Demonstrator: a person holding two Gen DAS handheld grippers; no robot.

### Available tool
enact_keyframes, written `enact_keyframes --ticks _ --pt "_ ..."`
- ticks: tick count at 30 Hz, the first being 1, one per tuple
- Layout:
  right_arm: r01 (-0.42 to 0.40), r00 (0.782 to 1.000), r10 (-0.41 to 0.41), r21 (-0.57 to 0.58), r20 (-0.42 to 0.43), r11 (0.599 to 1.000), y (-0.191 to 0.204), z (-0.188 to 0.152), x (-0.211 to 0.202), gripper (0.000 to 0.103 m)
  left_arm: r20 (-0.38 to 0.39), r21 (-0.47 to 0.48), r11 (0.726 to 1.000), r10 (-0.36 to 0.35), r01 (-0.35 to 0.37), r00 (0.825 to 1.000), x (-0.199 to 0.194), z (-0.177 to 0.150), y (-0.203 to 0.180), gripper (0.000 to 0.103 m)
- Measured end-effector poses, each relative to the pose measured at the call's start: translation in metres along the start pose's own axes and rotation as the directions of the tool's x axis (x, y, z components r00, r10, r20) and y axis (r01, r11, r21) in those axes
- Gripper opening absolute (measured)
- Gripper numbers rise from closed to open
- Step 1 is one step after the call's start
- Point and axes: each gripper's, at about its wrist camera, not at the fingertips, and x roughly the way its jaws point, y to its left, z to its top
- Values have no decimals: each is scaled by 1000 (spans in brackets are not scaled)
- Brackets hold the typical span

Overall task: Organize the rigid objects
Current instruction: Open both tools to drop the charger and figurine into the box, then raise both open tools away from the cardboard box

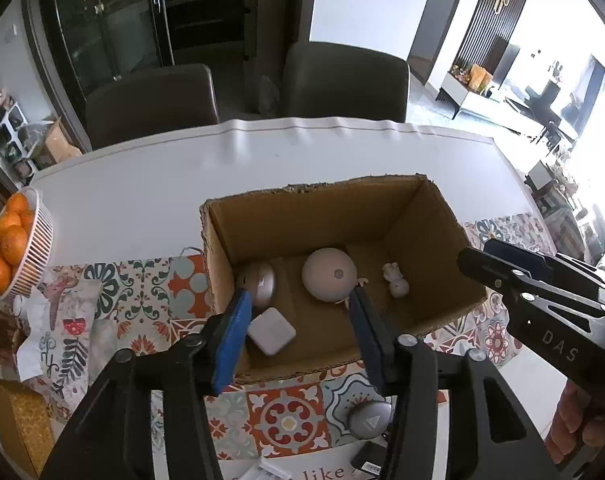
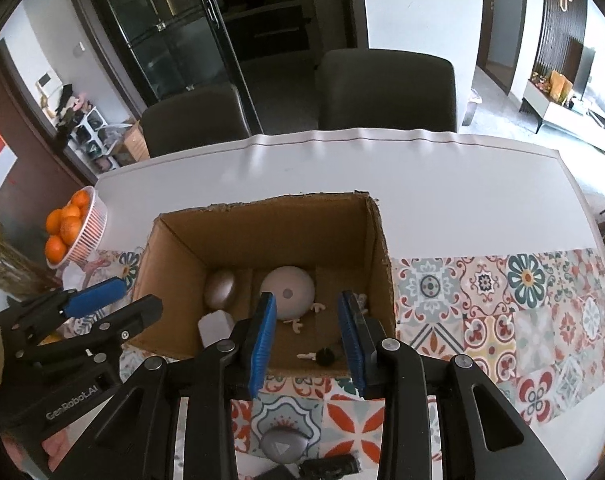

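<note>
1. Through the left wrist camera we see our left claw [image 1: 298,320] poised over the near wall of the cardboard box [image 1: 302,216], its blue pads [image 1: 232,344] standing apart with nothing pinched between them.
2. On the box floor below lie a white square block [image 1: 271,330], a metallic oval piece [image 1: 260,283], a pale round ball [image 1: 329,275] and a small white figurine [image 1: 395,279]; the block lies between the pads and touches neither.
3. A grey round disc [image 1: 369,420] rests on the patterned mat [image 1: 134,300] outside the near wall, and a basket of oranges [image 1: 26,256] stands at the left edge of the white surface [image 1: 262,160].
4. Through the right wrist camera we see our right claw [image 2: 307,336] over the same box [image 2: 262,228], pads [image 2: 262,340] parted and empty.
5. Between and below those pads a small black-headed key [image 2: 320,356] lies on the box floor, just inside the near wall.
6. The ball [image 2: 288,290] sits further in, with the oval piece [image 2: 221,288] to its left and the block [image 2: 216,326] nearer us.
7. The left claw [image 2: 114,300] shows at the left, over the box's left wall.
</note>
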Motion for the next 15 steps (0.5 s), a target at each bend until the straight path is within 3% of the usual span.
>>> enact_keyframes --ticks 8,15 --pt "5 999 -5 -3 39 1000 -1 -14 -22 41 54 25 999 31 -32 998 -25 -15 -6 64" --pt "6 999 -6 1 44 1000 -4 -30 -33 48 67 39 998 38 -41 997 -37 -29 -14 68"
